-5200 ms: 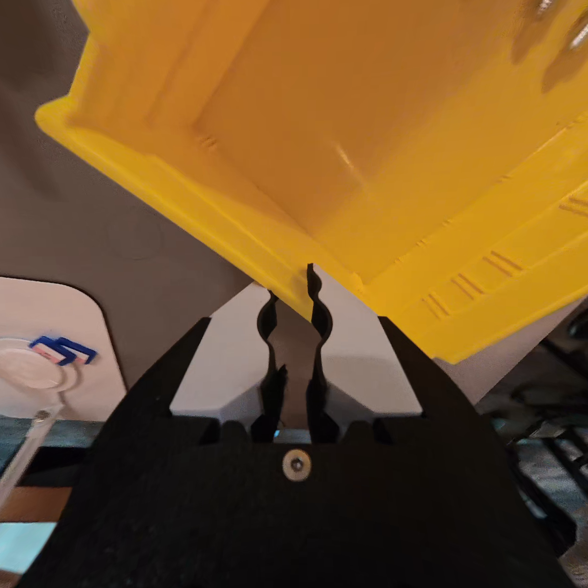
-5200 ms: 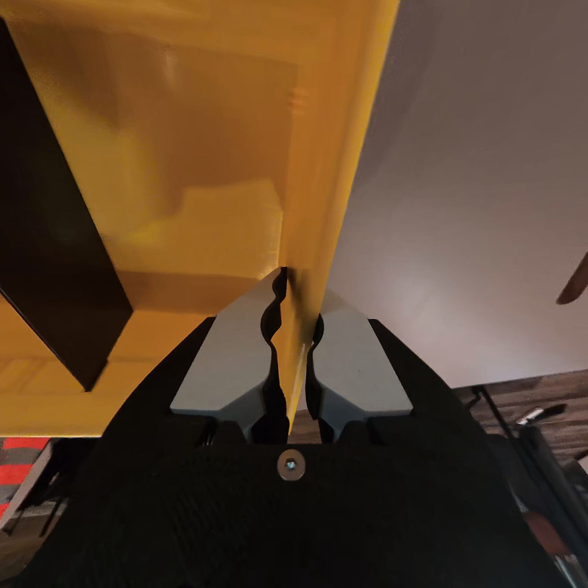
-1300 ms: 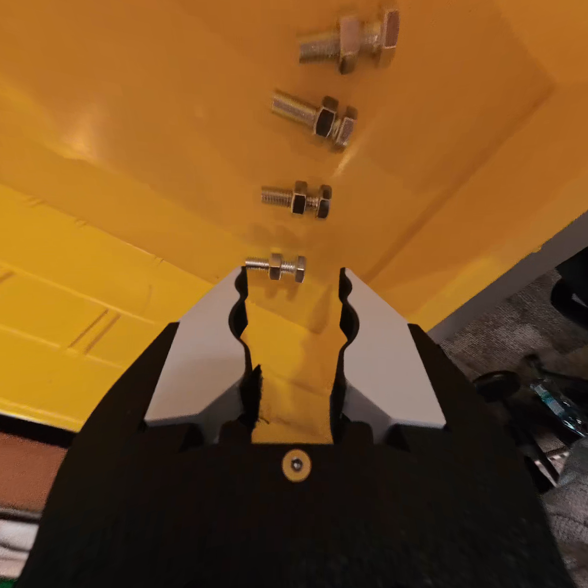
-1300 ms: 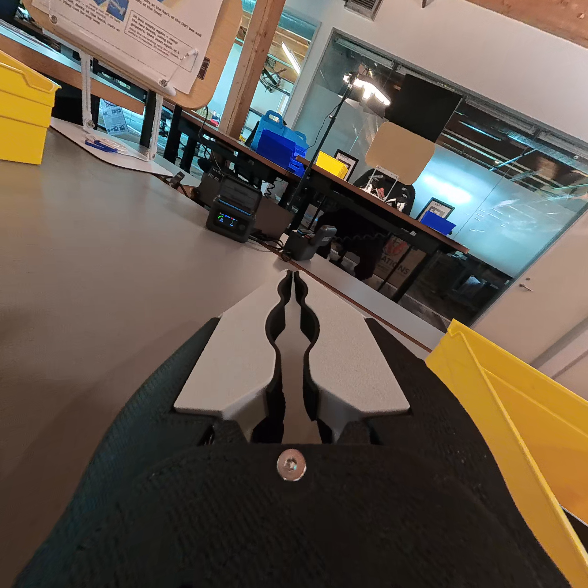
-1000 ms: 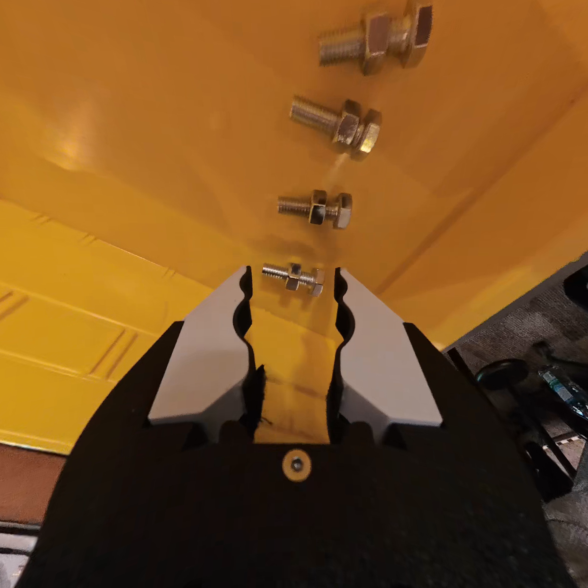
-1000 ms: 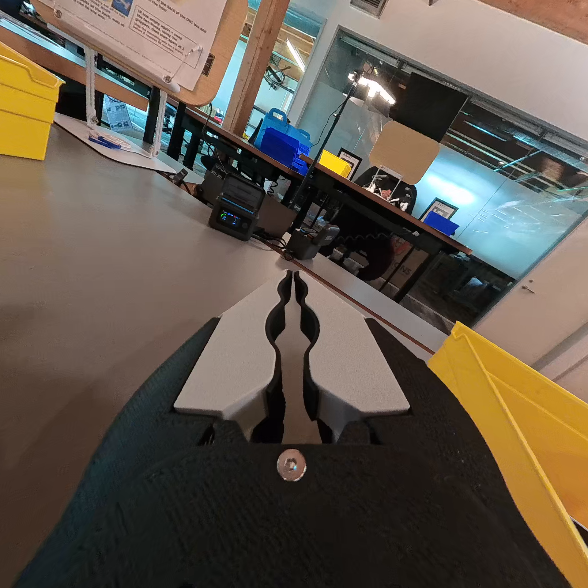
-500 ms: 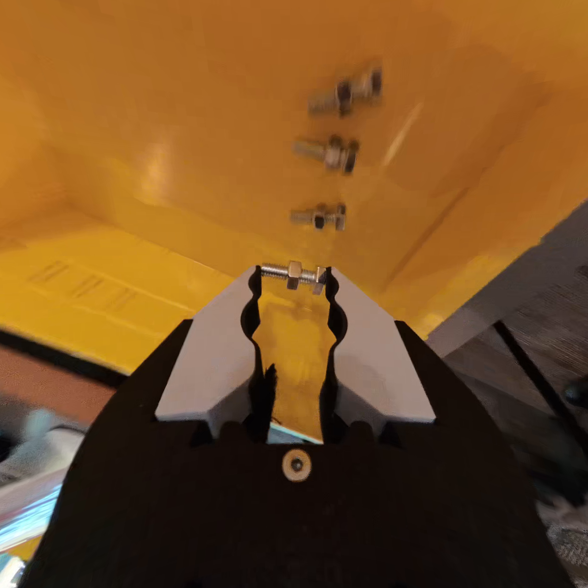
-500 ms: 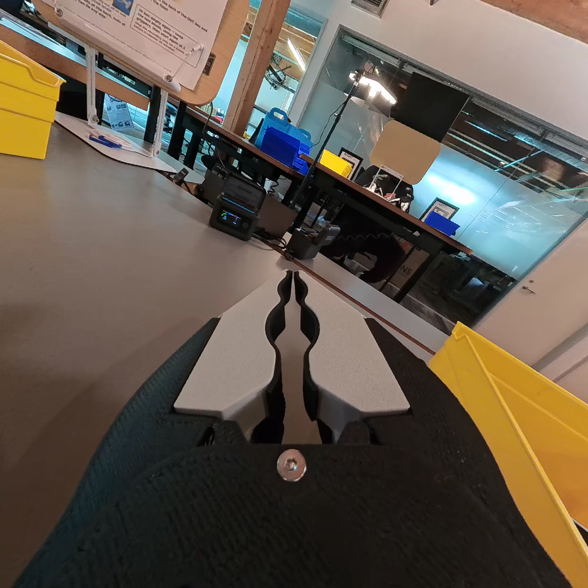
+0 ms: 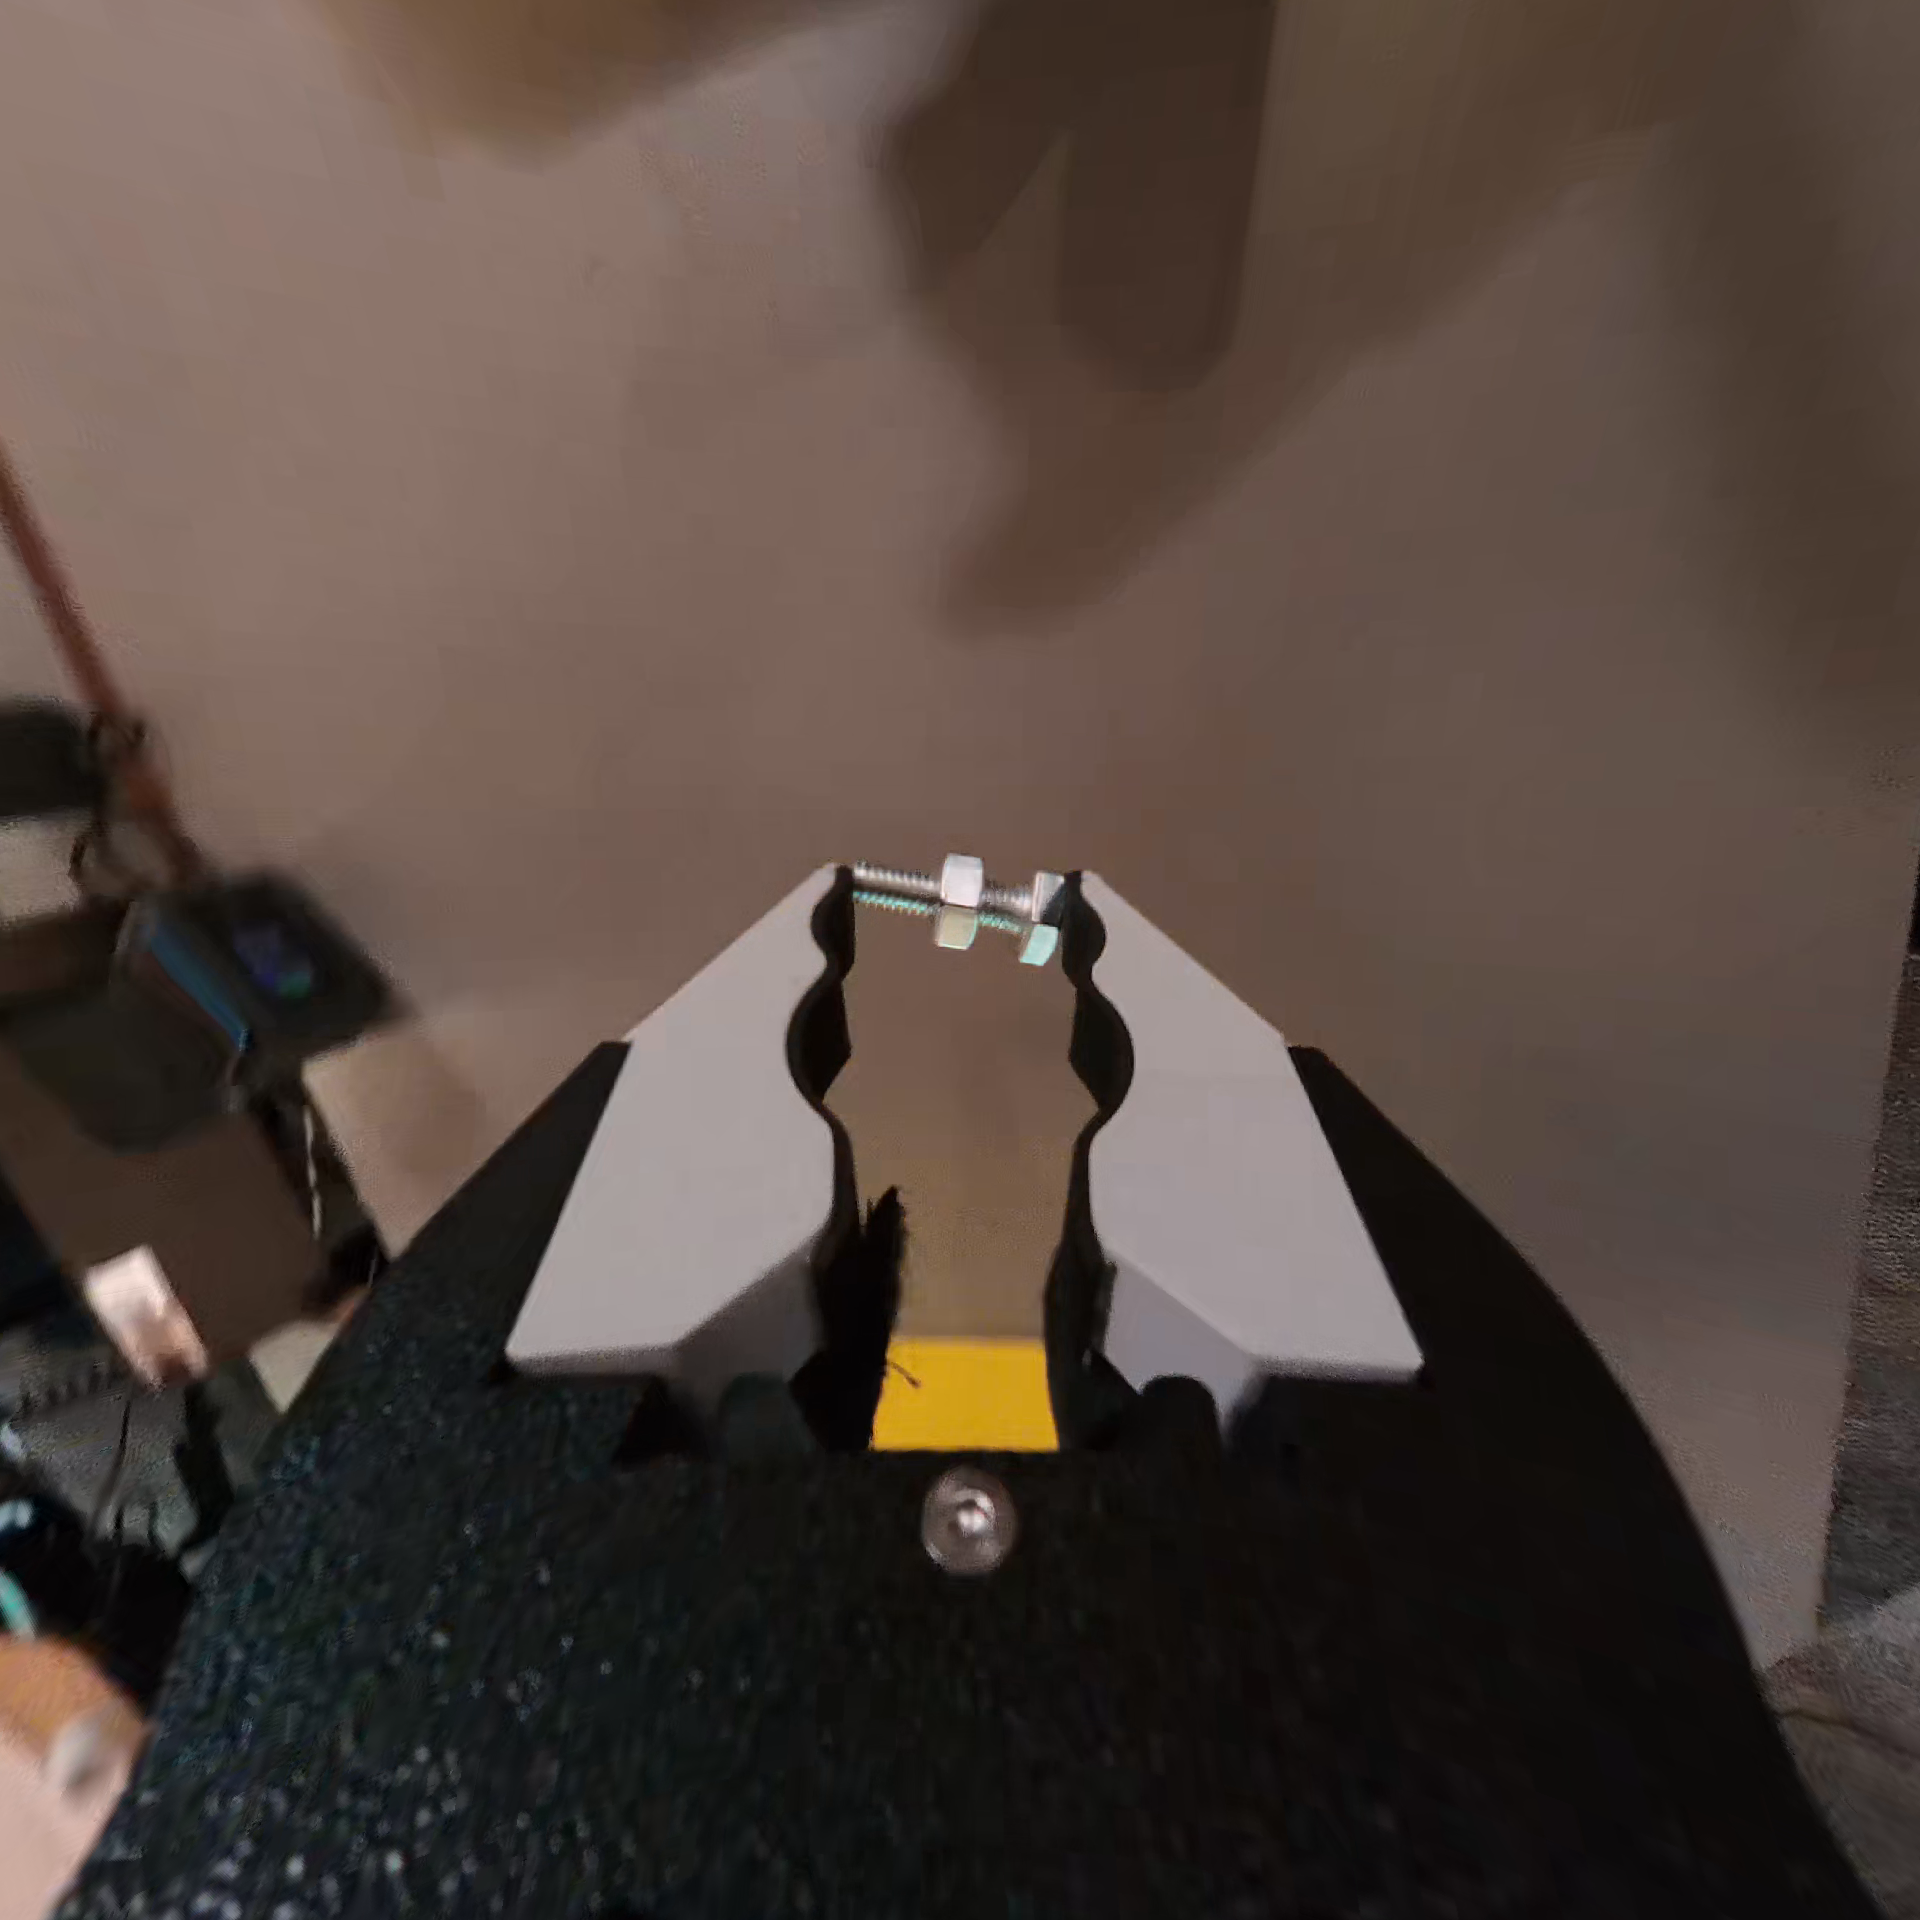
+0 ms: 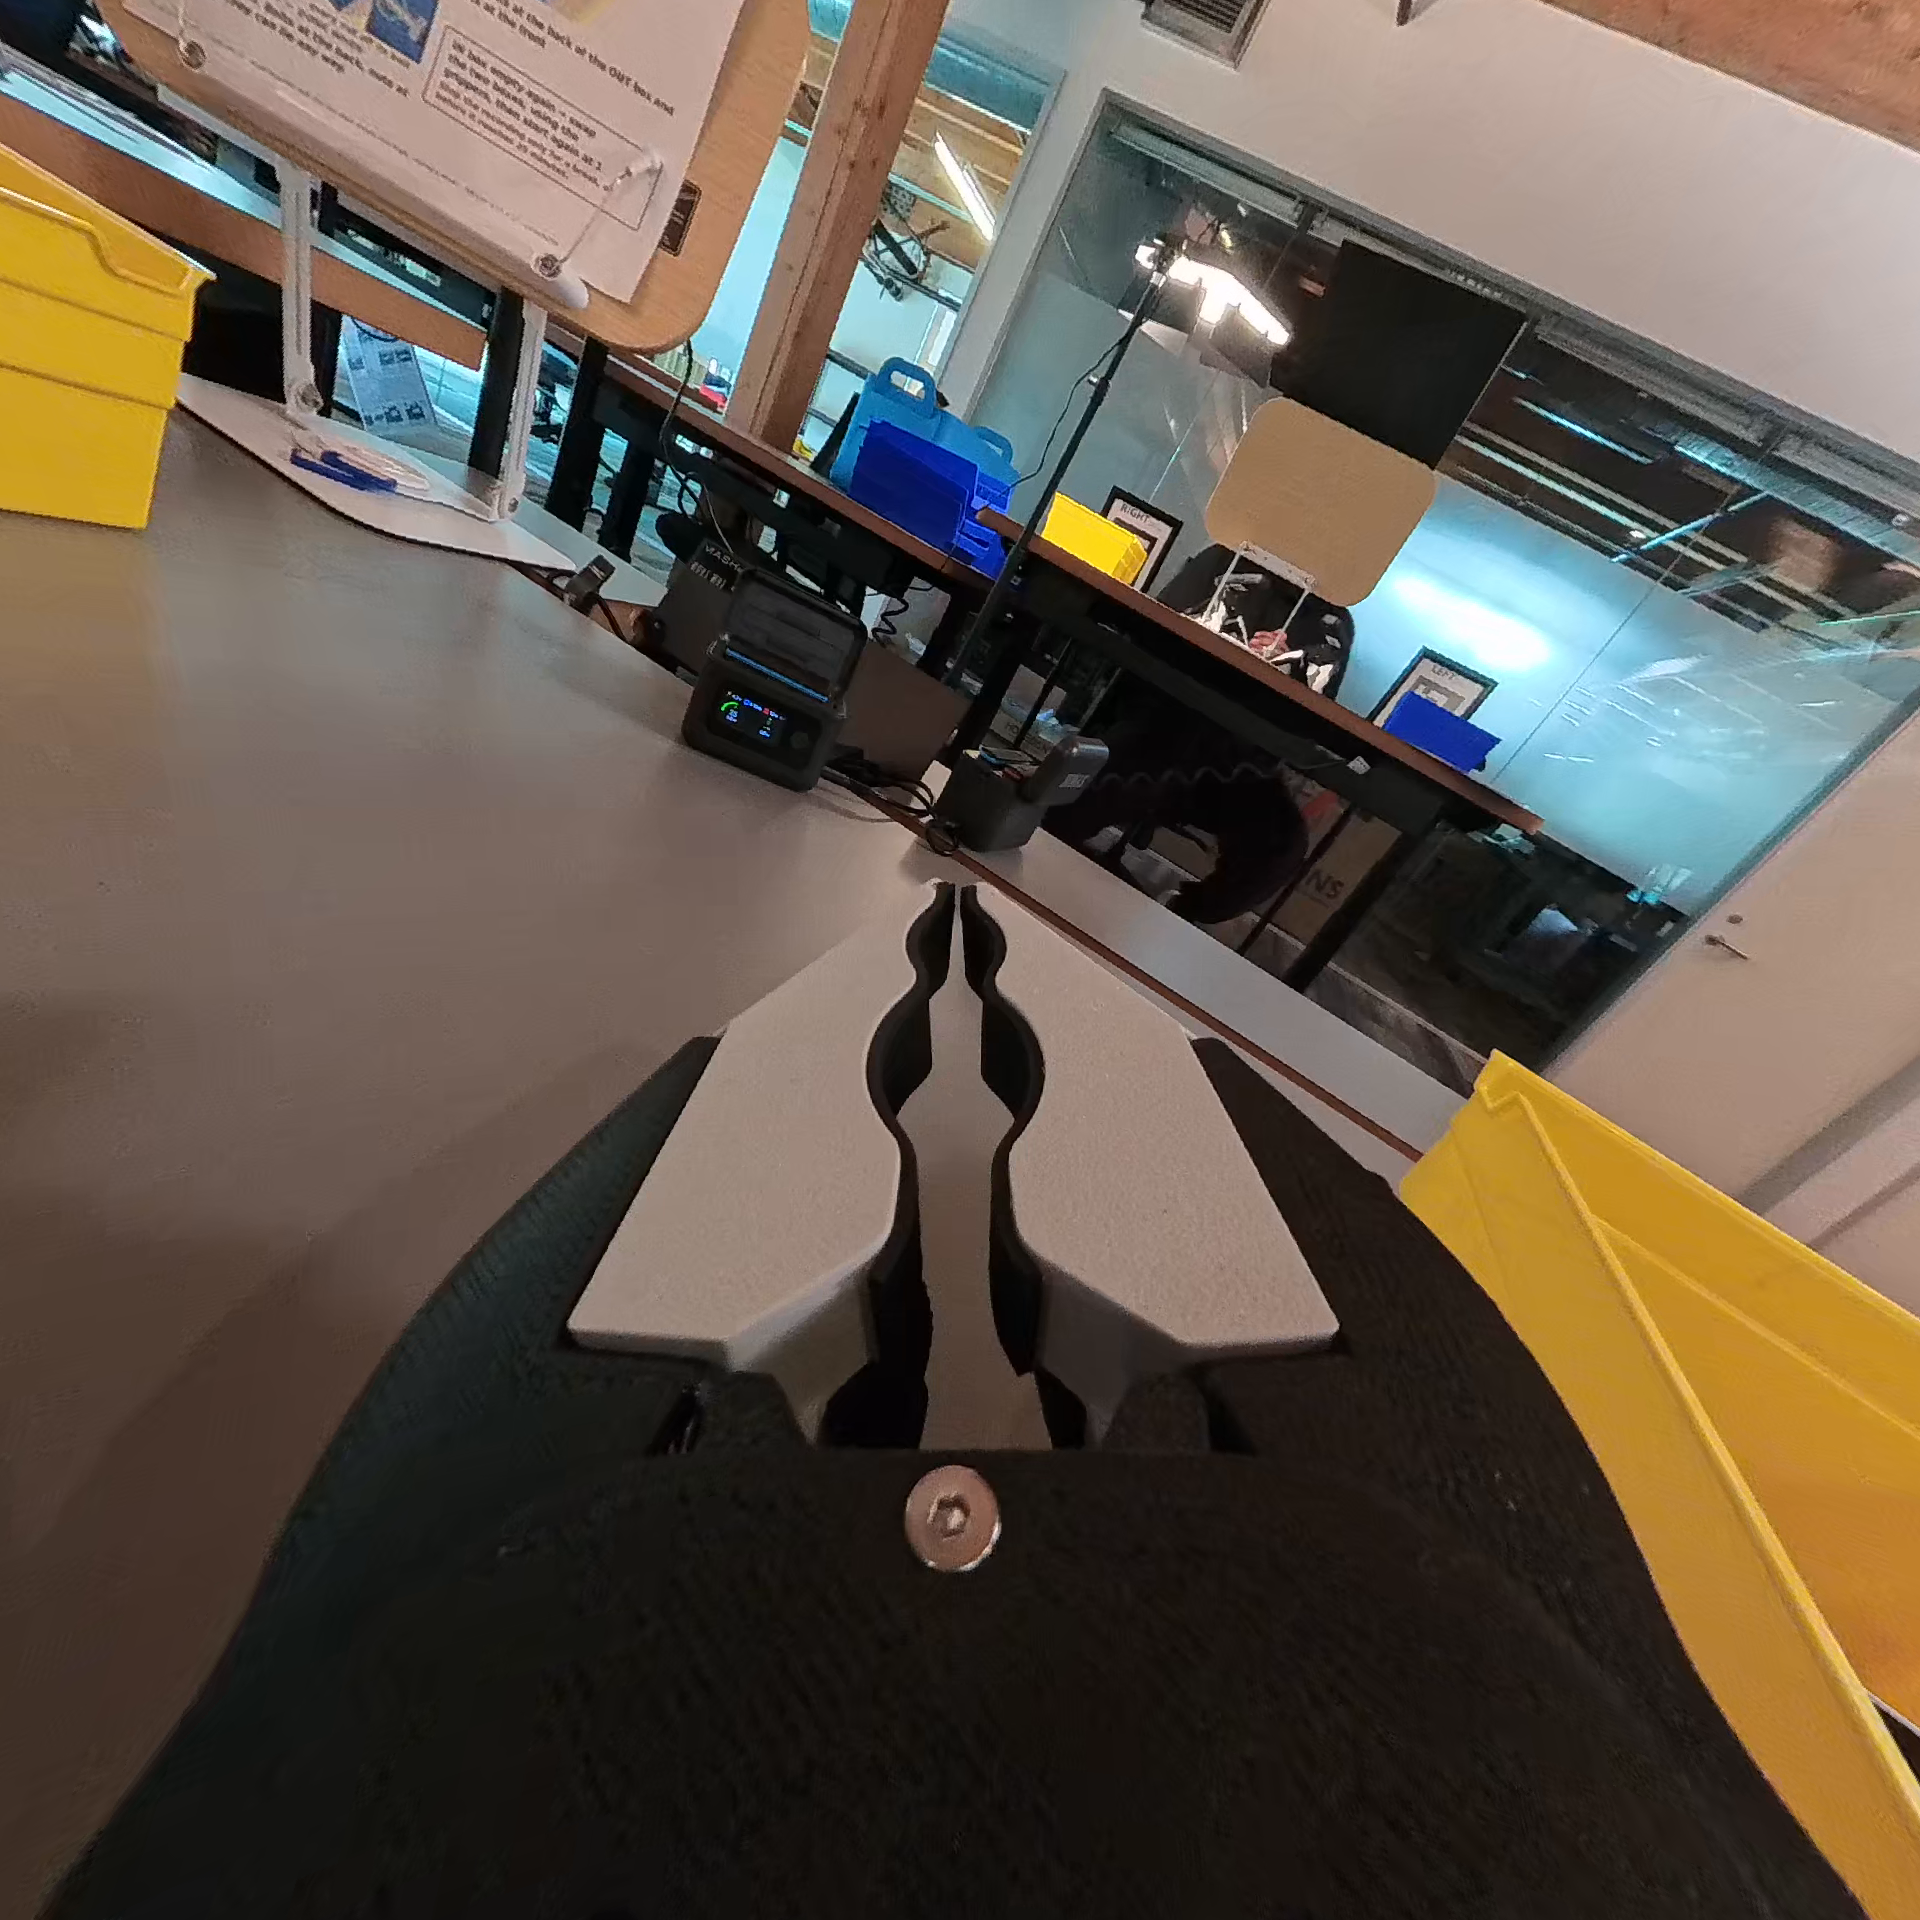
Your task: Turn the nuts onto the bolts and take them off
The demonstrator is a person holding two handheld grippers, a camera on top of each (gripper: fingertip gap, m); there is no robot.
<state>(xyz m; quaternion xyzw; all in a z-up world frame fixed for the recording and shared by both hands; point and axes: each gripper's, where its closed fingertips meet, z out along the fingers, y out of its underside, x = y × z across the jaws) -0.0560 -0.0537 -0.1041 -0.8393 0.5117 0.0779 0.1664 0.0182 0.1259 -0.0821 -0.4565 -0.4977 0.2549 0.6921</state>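
L gripper point(image 9: 956, 902) grips a small bolt point(image 9: 961, 902) endwise between its fingertips, nut point(image 9: 958, 902) mid-thread, above the grey table point(image 9: 520, 520). R gripper point(image 10: 957, 902) rests low over the table w/ tips nearly touching, holding nothing; yellow bin point(image 10: 1714, 1351) just beside it at right.

A smooth grey tabletop point(image 10: 343, 831) carries a yellow plastic bin point(image 10: 83, 374) at its far left, a white flat-based sign stand point(image 10: 416, 488) beside that, a small black device with a lit screen point(image 10: 774, 681) farther back, and another yellow bin point(image 10: 1714, 1382) at the right.
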